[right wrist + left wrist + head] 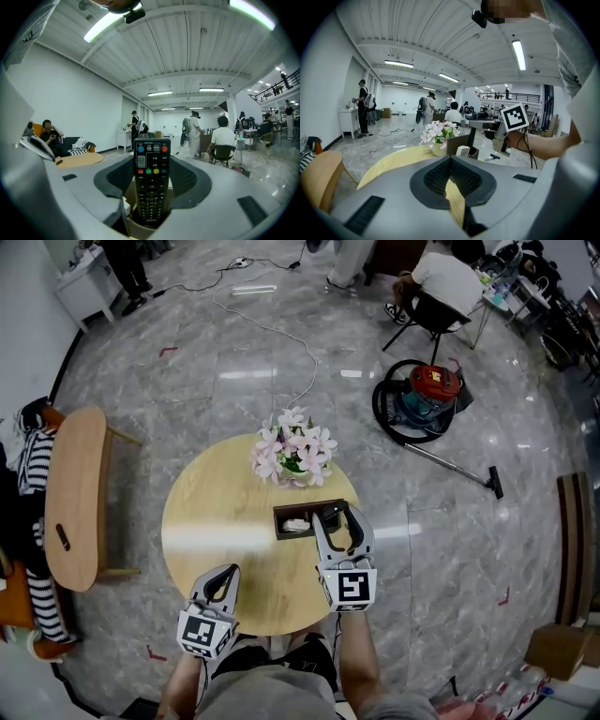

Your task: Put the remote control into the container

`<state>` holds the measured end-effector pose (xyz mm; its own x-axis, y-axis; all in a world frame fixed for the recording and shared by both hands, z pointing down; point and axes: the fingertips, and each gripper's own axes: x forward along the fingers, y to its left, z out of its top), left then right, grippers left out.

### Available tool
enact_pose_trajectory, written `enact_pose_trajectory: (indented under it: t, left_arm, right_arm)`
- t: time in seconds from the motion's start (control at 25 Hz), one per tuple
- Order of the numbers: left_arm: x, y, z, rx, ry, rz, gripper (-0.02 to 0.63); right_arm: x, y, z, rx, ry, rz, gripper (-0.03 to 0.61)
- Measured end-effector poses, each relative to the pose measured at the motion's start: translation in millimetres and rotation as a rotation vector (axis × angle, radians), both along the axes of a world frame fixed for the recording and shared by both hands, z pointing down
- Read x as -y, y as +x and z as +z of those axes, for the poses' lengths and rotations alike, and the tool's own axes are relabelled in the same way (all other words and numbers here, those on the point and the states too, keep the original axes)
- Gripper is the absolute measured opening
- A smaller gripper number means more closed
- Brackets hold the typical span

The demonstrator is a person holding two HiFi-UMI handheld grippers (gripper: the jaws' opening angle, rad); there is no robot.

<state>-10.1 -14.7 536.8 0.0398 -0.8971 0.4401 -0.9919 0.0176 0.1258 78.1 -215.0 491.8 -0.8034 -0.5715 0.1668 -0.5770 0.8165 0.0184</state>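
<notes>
Snugly, remote control (151, 187) stands between right gripper's (151, 157) jaws.

Round table (216, 521), light wood top, standing on a grey marbled floor (187, 381). Directly on the top: a vase of flowers (293, 456), pink-white, upright at the far edge. A dark brown rectangular container (277, 524), open-topped, sits just nearward of the vase, toward the right edge; contact between them cannot be told. A bright glare band crosses the wood left of the container.

The person is wearing a grey top (272, 697); the left gripper (228, 574) and right gripper (337, 514) are showing pale grey shells, black ribbed pads (437, 174) and black-and-white marker cubes (349, 589).
</notes>
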Motion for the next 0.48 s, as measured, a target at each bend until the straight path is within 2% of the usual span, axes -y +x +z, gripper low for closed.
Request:
enact_pose_trajectory:
  t: [0.48]
  left_arm:
    - [2,1,18,0.009,-0.01,0.0,0.006]
  right_arm:
    - [6,6,29,-0.008,-0.02,0.013,0.236]
